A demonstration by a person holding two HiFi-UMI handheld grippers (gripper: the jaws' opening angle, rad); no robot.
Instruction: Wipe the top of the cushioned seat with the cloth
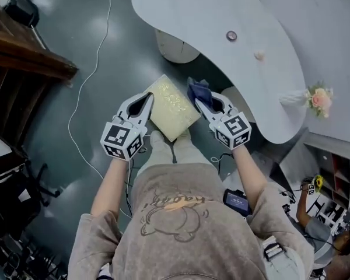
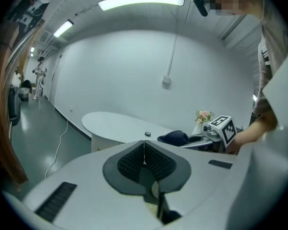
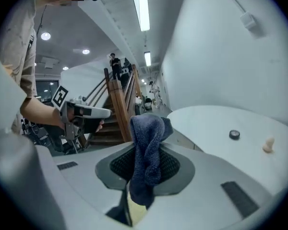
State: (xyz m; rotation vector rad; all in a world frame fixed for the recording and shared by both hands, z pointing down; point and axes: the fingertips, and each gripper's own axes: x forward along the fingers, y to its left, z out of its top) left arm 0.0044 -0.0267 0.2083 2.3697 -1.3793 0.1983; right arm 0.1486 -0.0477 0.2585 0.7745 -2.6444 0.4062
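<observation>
Fingers point(image 2: 128, 163), left gripper point(image 1: 144, 101): I log them pressed together with nothing between, held over the left edge of the seat.

Wooden stairs point(image 1: 29, 57): far left of the head view, on the grey floor point(image 1: 105, 34).

Cable point(image 1: 88, 74): thin and white, trailing across the floor between the stairs and the seat.

Cushioned seat point(image 1: 172, 107): square, pale yellow top, standing on the floor just ahead of my knees and between the two grippers. A strip of it shows below each gripper in the gripper views.

Cloth point(image 3: 146, 143): dark blue and bunched, standing up out of the right fingers. In the head view it sits at the seat's far right corner; whether it touches the seat I cannot tell.

Fingers, right gripper point(image 1: 203, 102): clamped on the cloth.

Surface point(image 1: 198, 16): white, curved, beyond the seat. It carries a small dark disc point(image 1: 231, 36) and a small pale object point(image 1: 259, 55), well apart from the grippers.

Flowers point(image 1: 319, 98): pink, far right.
</observation>
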